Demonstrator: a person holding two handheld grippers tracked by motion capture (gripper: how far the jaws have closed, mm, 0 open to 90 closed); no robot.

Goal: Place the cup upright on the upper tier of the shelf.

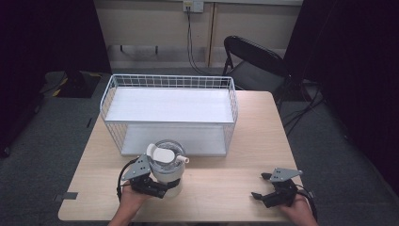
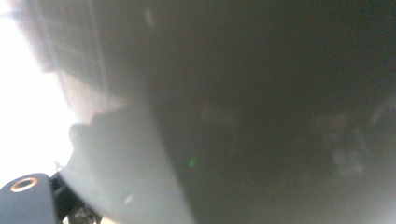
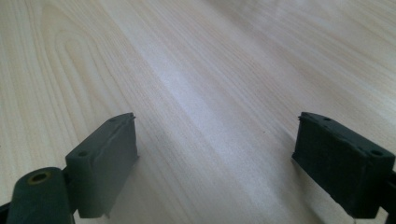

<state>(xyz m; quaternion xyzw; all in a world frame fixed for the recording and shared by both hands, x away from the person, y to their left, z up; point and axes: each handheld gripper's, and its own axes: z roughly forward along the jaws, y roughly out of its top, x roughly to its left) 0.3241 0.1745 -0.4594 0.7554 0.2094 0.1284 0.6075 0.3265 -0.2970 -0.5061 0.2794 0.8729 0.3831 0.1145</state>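
The left gripper [image 1: 162,184] is clamped on the lidded tumbler [image 1: 167,167] standing at the table's [image 1: 226,181] near edge before the wire shelf [image 1: 169,104], probably to lift it; the right gripper [image 1: 262,186] rests aside, jaws apart.

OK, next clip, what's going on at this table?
A person works with a gripper in each hand. The left gripper is closed around a white lidded cup standing on the wooden table, just in front of a white wire rack with two shelves. The right gripper rests open near the table's front right, holding nothing.
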